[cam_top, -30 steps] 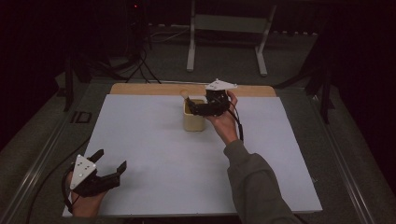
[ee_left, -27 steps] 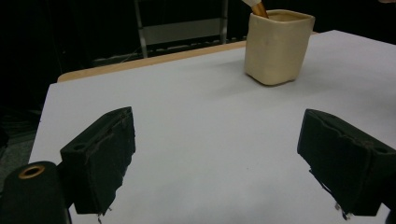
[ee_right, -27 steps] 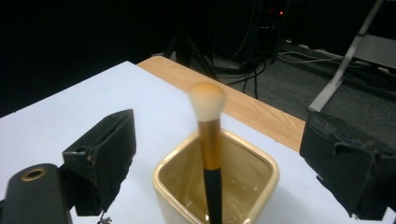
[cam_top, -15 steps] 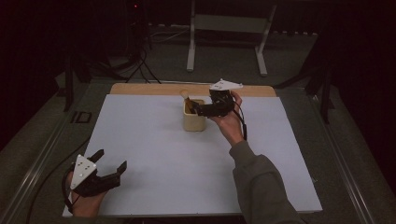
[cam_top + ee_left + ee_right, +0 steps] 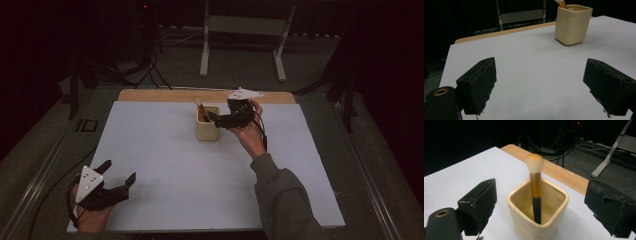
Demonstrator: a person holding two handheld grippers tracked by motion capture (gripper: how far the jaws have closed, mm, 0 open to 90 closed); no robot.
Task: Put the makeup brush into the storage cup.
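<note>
My right gripper (image 5: 539,212) hangs wide open and empty just beside the cup (image 5: 537,213) where the brush (image 5: 535,187) stands bristles up; light and stiff, I'd pinch its gold collar, not the soft tip.

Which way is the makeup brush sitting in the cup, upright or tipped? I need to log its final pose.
Nearly upright: the makeup brush stands handle-down inside the cream cup, bristles on top, leaning slightly against the rim.

A brush (image 5: 535,190) stands in the cup (image 5: 207,130) at the table's (image 5: 200,175) far middle.
</note>
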